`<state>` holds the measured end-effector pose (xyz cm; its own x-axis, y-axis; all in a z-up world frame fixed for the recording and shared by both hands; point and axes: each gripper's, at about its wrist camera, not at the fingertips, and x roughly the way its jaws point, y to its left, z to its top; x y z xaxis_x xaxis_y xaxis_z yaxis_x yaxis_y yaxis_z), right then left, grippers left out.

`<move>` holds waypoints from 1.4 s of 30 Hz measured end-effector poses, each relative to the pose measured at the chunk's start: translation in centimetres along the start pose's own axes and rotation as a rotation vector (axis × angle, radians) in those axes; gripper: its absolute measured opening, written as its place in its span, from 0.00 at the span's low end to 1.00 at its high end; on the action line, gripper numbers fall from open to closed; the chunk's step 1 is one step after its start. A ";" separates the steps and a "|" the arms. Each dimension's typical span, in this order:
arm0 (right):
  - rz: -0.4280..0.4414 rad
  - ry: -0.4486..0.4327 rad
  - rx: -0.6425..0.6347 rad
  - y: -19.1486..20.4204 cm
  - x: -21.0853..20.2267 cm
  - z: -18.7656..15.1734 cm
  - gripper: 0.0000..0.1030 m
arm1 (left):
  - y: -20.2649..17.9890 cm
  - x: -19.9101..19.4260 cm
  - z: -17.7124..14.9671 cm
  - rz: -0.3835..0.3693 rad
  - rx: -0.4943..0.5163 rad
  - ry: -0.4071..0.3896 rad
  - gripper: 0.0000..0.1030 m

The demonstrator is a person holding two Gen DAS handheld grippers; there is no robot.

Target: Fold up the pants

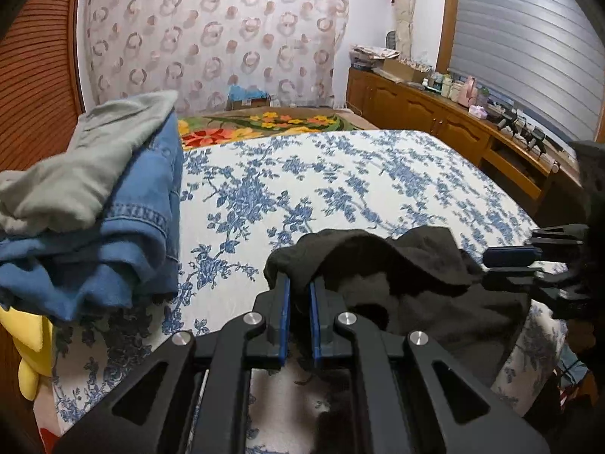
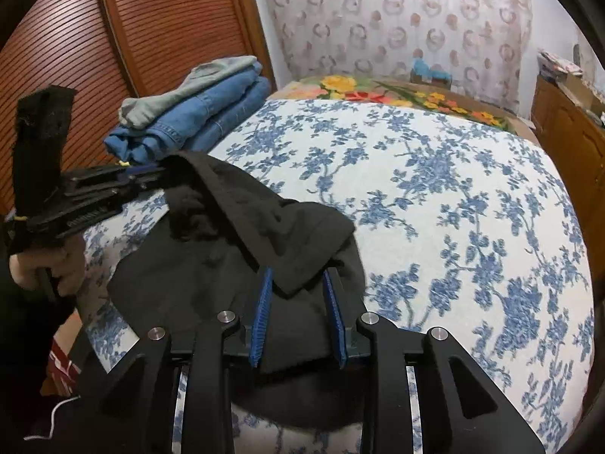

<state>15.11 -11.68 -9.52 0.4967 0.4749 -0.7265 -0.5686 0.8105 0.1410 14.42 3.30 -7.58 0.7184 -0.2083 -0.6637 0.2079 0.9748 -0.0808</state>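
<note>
Black pants (image 2: 227, 249) bunched at bed (image 2: 453, 189) near edge. Left gripper (image 1: 298, 295) jaws pinch a fabric fold. Right gripper (image 2: 298, 295) jaws spread, cloth lying loose between them.

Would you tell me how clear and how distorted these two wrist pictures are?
Left wrist view: fisheye bends the bed edge and shutter; clothes pile is soft; black pants lose detail. Right wrist view: same bending, dark corners, pants nearly featureless.
</note>
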 end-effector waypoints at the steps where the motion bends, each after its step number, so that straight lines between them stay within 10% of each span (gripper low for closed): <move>1: 0.007 -0.001 -0.006 0.3 0.0 0.0 0.27 | 0.2 0.3 -0.1 -0.001 -0.003 0.005 0.07; 15: 0.163 0.087 -0.151 7.4 1.8 -2.8 0.28 | 1.1 1.1 -0.6 -0.004 -0.020 0.032 0.07; 19: 0.137 0.112 -0.189 7.6 2.4 -2.9 0.27 | 1.1 1.0 -0.6 -0.009 -0.018 0.034 0.07; 21: 0.126 0.110 -0.197 7.2 2.4 -2.9 0.10 | 1.1 0.7 -0.4 -0.023 -0.023 0.027 0.07; 34: -0.068 0.010 -0.117 0.7 0.6 -0.1 0.08 | -0.8 0.2 1.4 -0.048 0.026 0.003 0.07; 42: -0.055 0.036 -0.020 -1.3 2.6 0.2 0.39 | -0.3 1.0 1.0 -0.058 0.015 0.025 0.07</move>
<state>17.28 -11.39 -11.46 0.5035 0.4170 -0.7567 -0.5546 0.8276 0.0870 15.77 2.76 -7.48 0.6883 -0.2626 -0.6762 0.2592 0.9597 -0.1089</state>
